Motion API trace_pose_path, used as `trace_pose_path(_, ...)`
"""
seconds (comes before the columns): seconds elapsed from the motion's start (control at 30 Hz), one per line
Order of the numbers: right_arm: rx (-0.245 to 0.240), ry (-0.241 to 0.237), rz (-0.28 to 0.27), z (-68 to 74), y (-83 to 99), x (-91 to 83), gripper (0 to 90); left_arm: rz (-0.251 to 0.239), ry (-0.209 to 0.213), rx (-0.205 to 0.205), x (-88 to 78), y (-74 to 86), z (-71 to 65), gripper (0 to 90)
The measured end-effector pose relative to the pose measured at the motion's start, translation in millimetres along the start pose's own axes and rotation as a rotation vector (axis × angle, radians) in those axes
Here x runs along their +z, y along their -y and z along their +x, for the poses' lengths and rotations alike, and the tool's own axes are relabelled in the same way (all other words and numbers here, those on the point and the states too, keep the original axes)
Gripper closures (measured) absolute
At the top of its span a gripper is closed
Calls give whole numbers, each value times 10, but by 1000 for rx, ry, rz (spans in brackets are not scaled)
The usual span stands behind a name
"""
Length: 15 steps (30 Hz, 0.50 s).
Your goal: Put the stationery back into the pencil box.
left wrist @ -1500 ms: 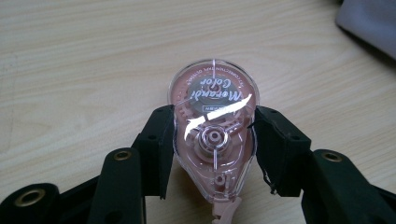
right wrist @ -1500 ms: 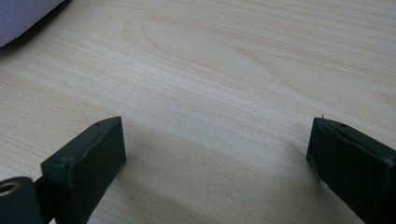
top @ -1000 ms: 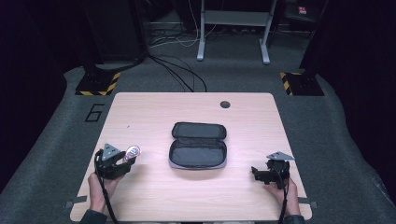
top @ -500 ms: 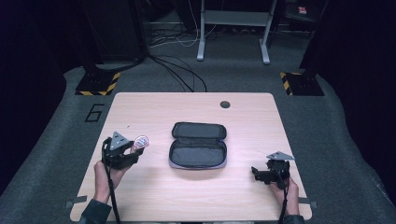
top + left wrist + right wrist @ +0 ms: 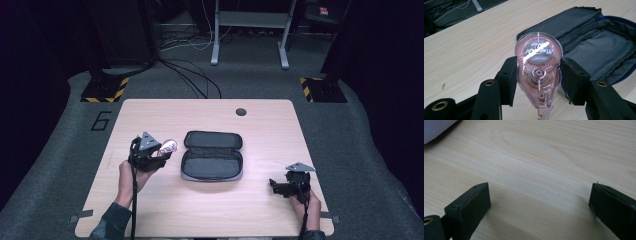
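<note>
A pink see-through correction tape dispenser (image 5: 537, 70) is clamped between the jaws of my left gripper (image 5: 537, 80), held flat above the wooden table (image 5: 150, 210). In the high view the left gripper (image 5: 159, 156) hovers just left of an open dark zip case (image 5: 212, 155), with the correction tape dispenser (image 5: 167, 147) sticking out toward it. The open zip case (image 5: 599, 47) lies just beyond the tape, its grey lining showing. My right gripper (image 5: 274, 186) rests low near the table's front right, jaws wide apart. In the right gripper view, bare wood lies between the right gripper's (image 5: 539, 202) fingers.
A small dark round hole (image 5: 241, 111) sits near the table's far edge. Beyond the table are floor cables (image 5: 190, 80), a metal stand's legs (image 5: 250, 35) and yellow-black striped bases (image 5: 102, 90). A corner of the grey case (image 5: 436, 127) shows at the top left of the right gripper view.
My left gripper has lifted the tape dispenser and carried it away from the front edge and rightward, closer to the open case. The right gripper has stayed put.
</note>
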State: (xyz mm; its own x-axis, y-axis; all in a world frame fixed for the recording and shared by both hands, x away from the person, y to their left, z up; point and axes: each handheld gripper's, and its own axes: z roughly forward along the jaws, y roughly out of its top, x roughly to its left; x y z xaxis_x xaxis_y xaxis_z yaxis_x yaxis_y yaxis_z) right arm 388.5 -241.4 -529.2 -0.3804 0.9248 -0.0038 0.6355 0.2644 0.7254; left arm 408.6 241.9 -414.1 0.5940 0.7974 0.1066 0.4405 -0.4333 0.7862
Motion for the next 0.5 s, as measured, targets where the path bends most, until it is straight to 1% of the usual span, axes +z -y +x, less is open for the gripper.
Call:
trace_pose_path(0.03,0,0,0,0,0,0,33,12,17,4,31,-25,-18,498)
trace_pose_path(0.07,1,0,0,0,0,0,33,-1,12,2,62,-34,-37,499)
trace_pose_path(0.27,0,0,0,0,0,0,33,19,53,23,200,-134,-136,498)
trace_pose_path(0.37,0,0,0,0,0,0,33,20,66,38,268,-178,-195,499)
trace_pose_path(0.4,0,0,-1,0,0,0,33,17,68,34,292,-191,-223,498)
trace_pose_path(0.43,2,0,-1,1,0,1,33,25,73,46,309,-208,-234,498)
trace_pose_path(0.47,-1,0,0,-1,0,0,33,28,86,41,329,-221,-257,498)
trace_pose_path(0.5,0,0,0,0,0,0,33,21,81,52,354,-236,-269,498)
